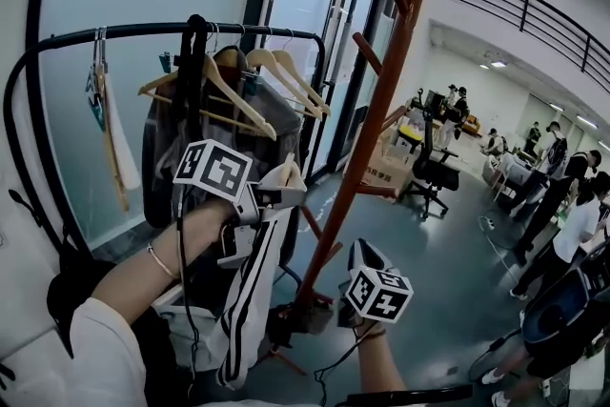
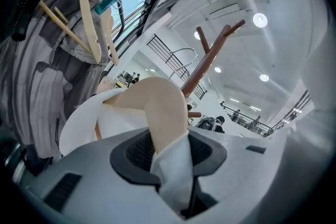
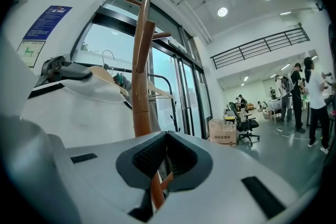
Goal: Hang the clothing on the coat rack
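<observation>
My left gripper [image 1: 283, 184] is shut on the shoulder of a pale wooden hanger [image 2: 157, 107], seen up close between the jaws of the left gripper [image 2: 169, 152]. A white garment with black stripes [image 1: 246, 291] hangs from that hanger, and its cloth is pinched in with the wood. The brown wooden coat rack [image 1: 379, 105] stands just right of it, pegs angled upward. Lower right, my right gripper [image 1: 359, 251] is near the rack's pole. In the right gripper view the right gripper [image 3: 167, 136] has its pads together with nothing between them; the coat rack pole [image 3: 140, 76] rises right behind, the white garment [image 3: 79, 113] to its left.
A black clothes rail [image 1: 143, 31] at the left carries several wooden hangers [image 1: 276, 76] and a grey garment [image 1: 162, 157]. Glass doors stand behind. An office chair [image 1: 434, 172] and a cardboard box [image 1: 386, 174] sit beyond the rack. People [image 1: 572, 224] stand at the right.
</observation>
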`<move>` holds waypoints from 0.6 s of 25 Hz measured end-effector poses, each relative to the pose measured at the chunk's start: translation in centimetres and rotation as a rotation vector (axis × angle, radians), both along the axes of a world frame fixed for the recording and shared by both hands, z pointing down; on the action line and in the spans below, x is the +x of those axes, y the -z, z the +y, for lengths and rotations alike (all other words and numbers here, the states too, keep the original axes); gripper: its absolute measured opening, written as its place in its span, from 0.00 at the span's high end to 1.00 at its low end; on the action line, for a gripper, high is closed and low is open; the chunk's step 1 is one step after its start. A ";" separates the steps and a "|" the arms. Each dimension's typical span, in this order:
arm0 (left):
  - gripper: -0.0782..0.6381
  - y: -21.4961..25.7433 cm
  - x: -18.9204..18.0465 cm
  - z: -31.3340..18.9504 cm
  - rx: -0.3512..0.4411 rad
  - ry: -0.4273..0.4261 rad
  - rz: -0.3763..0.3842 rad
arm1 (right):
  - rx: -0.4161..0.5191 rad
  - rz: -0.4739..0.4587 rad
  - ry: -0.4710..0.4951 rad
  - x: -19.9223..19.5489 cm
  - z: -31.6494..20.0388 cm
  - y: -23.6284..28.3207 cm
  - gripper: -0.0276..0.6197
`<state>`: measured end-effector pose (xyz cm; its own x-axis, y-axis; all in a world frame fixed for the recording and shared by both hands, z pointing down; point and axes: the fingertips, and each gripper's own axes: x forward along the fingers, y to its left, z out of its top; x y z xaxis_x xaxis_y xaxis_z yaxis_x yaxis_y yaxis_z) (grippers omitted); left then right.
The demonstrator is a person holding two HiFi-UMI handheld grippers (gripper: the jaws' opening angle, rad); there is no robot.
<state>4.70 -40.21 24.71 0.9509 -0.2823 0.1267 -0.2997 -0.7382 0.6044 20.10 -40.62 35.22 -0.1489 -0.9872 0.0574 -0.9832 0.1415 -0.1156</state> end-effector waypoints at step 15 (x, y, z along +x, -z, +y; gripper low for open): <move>0.70 6.9 0.7 -2.7 0.074 -0.007 -0.040 | -0.007 -0.036 -0.022 1.7 -0.3 -0.1 0.92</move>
<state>5.36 -42.95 17.82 0.9476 -0.2855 0.1434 -0.3169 -0.7826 0.5358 21.80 -40.94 35.30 -0.1296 -0.9898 0.0589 -0.9811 0.1194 -0.1522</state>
